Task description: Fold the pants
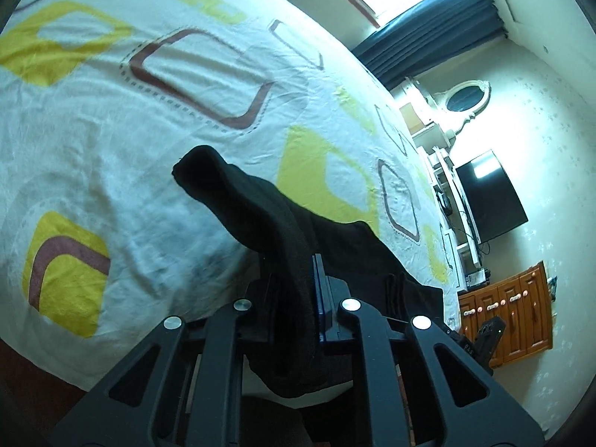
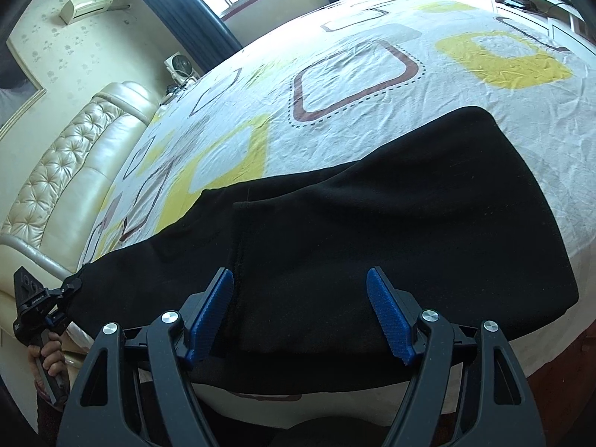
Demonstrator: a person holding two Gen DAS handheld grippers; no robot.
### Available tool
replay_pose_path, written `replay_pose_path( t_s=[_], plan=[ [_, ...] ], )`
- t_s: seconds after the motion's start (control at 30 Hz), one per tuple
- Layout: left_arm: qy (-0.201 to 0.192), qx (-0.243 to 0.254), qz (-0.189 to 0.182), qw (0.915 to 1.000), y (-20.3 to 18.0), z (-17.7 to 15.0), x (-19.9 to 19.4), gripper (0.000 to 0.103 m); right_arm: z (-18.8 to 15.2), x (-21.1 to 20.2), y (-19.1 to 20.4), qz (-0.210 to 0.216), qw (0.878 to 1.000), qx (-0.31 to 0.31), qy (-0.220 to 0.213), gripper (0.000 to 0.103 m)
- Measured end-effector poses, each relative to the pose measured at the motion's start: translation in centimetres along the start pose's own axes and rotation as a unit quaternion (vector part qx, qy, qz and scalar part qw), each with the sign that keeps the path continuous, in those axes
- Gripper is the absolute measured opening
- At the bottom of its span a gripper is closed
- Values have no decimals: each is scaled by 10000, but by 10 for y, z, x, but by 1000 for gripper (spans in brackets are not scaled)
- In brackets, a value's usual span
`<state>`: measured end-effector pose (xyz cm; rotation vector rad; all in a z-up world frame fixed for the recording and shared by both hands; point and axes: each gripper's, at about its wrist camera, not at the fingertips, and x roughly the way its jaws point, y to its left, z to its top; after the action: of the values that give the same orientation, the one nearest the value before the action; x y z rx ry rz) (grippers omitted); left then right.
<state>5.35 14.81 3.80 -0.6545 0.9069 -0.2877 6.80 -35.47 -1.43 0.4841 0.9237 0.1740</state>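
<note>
Pants [image 2: 372,231], black and soft, are lying across the near edge of a bed [image 2: 372,74] covered by a white sheet patterned with yellow and brown rounded squares. In my right wrist view they are spreading wide across the mattress, one layer folded over another, with a fabric edge running down toward the left finger of my right claw [image 2: 303,311]. I am holding that claw spread wide just above the cloth, its blue ribbed pads [image 2: 391,320] apart and pinching nothing.

My left claw [image 1: 298,290] is pressed together on one end of the pants [image 1: 268,223], with black fabric bunching between the fingers and draping over them. A free end of the cloth is sticking up and away over the sheet. In the right wrist view, this claw is showing at the far left, a hand [image 2: 46,357] gripping its handle, with the garment stretching up to it from the bed.

Beyond the bed, a cream tufted headboard [image 2: 56,171], dark blue curtains [image 1: 428,29] beside a bright window, a dark television [image 1: 491,193] and a wooden cabinet [image 1: 510,320] are standing around the room.
</note>
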Motion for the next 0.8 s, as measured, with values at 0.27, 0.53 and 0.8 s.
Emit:
replay_pose_path(
  t_s=[0.27, 0.53, 0.8],
  plan=[
    [-31, 1047, -83, 9945, -115, 9, 17, 13, 6, -9, -15, -77, 9991, 364, -216, 73],
    [376, 1980, -194, 9793, -225, -12, 70, 11, 16, -15, -24, -109, 9983, 453, -353, 73],
    [910, 2918, 100, 9521, -296, -66, 147, 1, 35, -36, -57, -325, 9935, 814, -724, 73]
  ],
)
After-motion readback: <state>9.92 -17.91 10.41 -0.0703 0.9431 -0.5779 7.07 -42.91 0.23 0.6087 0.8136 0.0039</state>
